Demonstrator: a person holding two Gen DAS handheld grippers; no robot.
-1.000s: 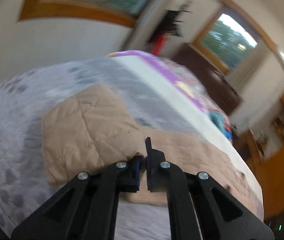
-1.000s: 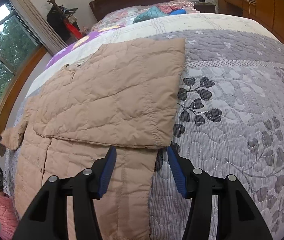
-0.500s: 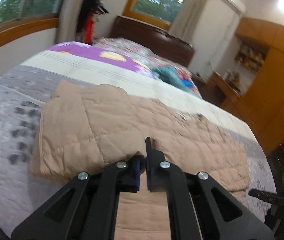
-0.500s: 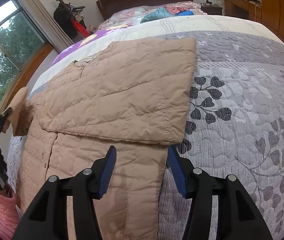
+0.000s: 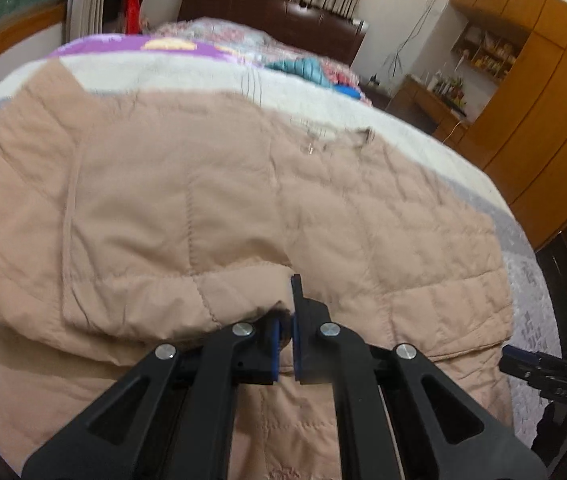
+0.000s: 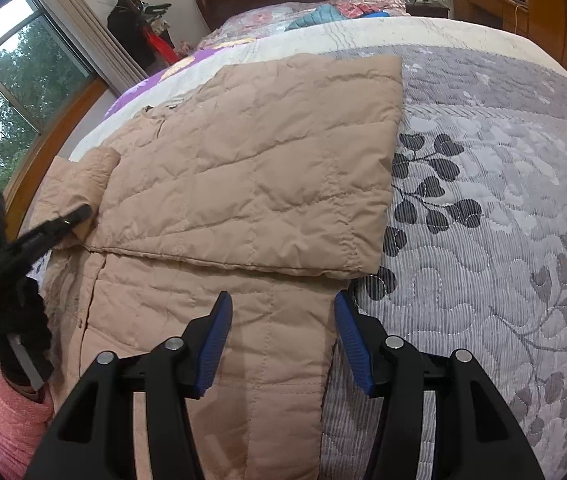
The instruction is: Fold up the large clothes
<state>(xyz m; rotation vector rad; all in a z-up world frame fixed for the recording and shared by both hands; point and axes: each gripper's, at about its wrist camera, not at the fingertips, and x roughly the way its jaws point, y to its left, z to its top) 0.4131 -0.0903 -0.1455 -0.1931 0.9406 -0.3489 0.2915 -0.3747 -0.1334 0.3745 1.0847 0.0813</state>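
Note:
A tan quilted jacket lies spread on the grey patterned bedspread, its right side folded over the body. My left gripper is shut on the end of the jacket's left sleeve and holds it above the jacket's body; it also shows at the left of the right wrist view. My right gripper is open and empty, hovering over the jacket's lower part near its right edge.
The bed's dark wooden headboard is at the far end, with teal and blue clothes near the pillows. Wooden cabinets stand to the right. A window and a coat rack are to the left.
My left gripper has swung the sleeve from the bed's left edge inward over the jacket's body. My right gripper has stayed open and almost still.

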